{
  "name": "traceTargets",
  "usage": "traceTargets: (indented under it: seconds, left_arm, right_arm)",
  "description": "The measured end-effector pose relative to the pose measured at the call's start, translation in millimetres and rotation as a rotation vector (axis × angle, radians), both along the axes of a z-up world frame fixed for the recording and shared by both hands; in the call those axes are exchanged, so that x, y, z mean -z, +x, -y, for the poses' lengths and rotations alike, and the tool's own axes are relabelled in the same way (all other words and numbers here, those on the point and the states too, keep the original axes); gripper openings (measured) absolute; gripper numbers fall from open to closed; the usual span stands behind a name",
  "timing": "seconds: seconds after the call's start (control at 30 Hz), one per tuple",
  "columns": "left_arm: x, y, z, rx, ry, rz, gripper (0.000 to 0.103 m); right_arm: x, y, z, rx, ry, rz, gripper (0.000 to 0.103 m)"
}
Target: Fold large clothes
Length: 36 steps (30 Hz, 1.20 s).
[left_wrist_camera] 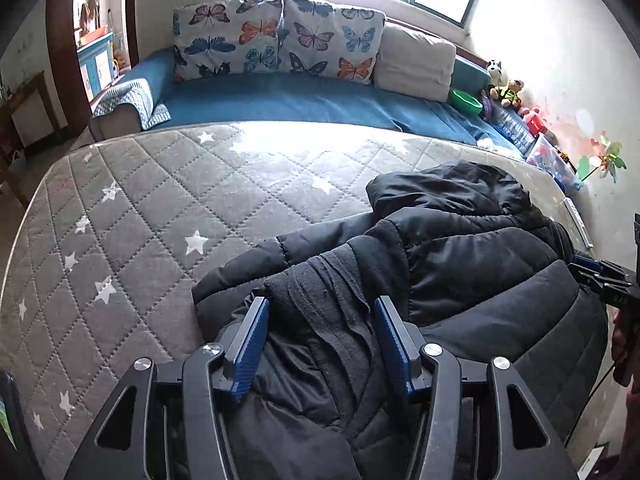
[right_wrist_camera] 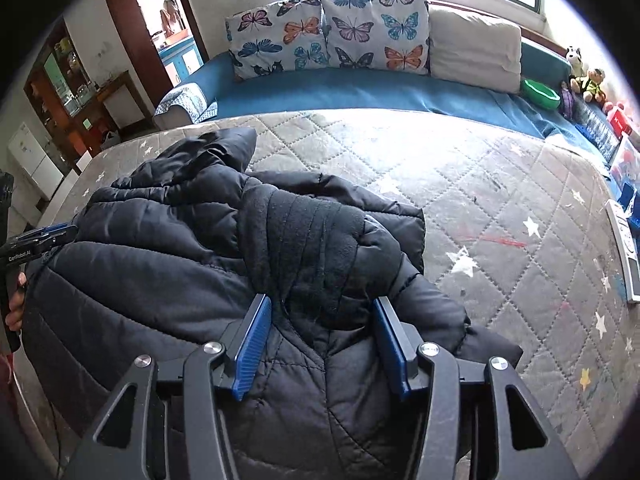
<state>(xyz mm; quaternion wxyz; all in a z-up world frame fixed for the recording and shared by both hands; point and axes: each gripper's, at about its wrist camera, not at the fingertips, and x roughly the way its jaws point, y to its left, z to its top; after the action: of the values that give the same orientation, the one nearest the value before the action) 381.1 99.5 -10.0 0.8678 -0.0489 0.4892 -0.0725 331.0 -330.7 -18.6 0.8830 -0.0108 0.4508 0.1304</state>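
Observation:
A black puffer jacket point(left_wrist_camera: 480, 264) lies crumpled on a grey quilted mattress point(left_wrist_camera: 160, 200) with white stars. My left gripper point(left_wrist_camera: 322, 304) points down on the jacket's near left part, its blue pads pressed on a bunch of dark knit fabric and padding. In the right wrist view the jacket point(right_wrist_camera: 160, 264) fills the left half, and my right gripper point(right_wrist_camera: 322, 304) is shut on a fleece-lined sleeve fold at its near right side. Each gripper shows at the other view's edge: the right gripper point(left_wrist_camera: 600, 276) and the left gripper point(right_wrist_camera: 48, 236), held by a hand.
Behind the mattress point(right_wrist_camera: 500, 200) stands a blue daybed point(left_wrist_camera: 300, 100) with butterfly cushions point(left_wrist_camera: 272, 36) and a beige pillow point(left_wrist_camera: 416, 60). Toys and boxes point(left_wrist_camera: 536, 132) line the right wall. A flat white device point(right_wrist_camera: 624, 256) lies on the mattress's right edge. A doorway point(right_wrist_camera: 172, 20) opens at the back left.

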Motion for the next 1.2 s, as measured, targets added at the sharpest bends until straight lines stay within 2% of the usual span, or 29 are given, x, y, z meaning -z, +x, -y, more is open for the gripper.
traceTargets:
  seconds: [0.1, 0.2, 0.27, 0.33, 0.47, 0.53, 0.77, 0.83, 1.2]
  left_arm:
    - [-7, -8, 1, -0.009, 0.012, 0.019, 0.06]
    - [-17, -17, 3, -0.012, 0.03, 0.033, 0.066]
    - [-24, -26, 5, -0.01, 0.052, 0.05, 0.072]
    - [-32, -37, 7, -0.012, 0.068, 0.074, 0.084]
    - [-47, -63, 5, -0.027, 0.08, 0.105, 0.089]
    - [-53, -75, 1, -0.039, 0.068, 0.112, 0.096]
    - [-64, -120, -22, -0.087, 0.017, 0.124, 0.097]
    - [-64, -131, -30, -0.11, 0.004, 0.12, 0.103]
    - [-51, -173, -57, -0.183, -0.02, 0.08, 0.103]
  right_arm:
    - [-6, -5, -2, 0.011, -0.024, 0.031, 0.058]
    - [-12, -12, -5, 0.012, -0.065, 0.055, 0.058]
    - [-16, -15, -5, 0.01, -0.082, 0.066, 0.059]
    - [-20, -21, -4, 0.013, -0.095, 0.08, 0.062]
    - [-26, -30, -4, 0.021, -0.111, 0.094, 0.064]
    - [-29, -38, -1, 0.029, -0.111, 0.104, 0.067]
    - [-34, -55, 12, 0.058, -0.078, 0.103, 0.072]
    - [-33, -61, 16, 0.061, -0.064, 0.103, 0.073]
    - [-22, -88, 42, 0.087, 0.019, 0.067, 0.075]
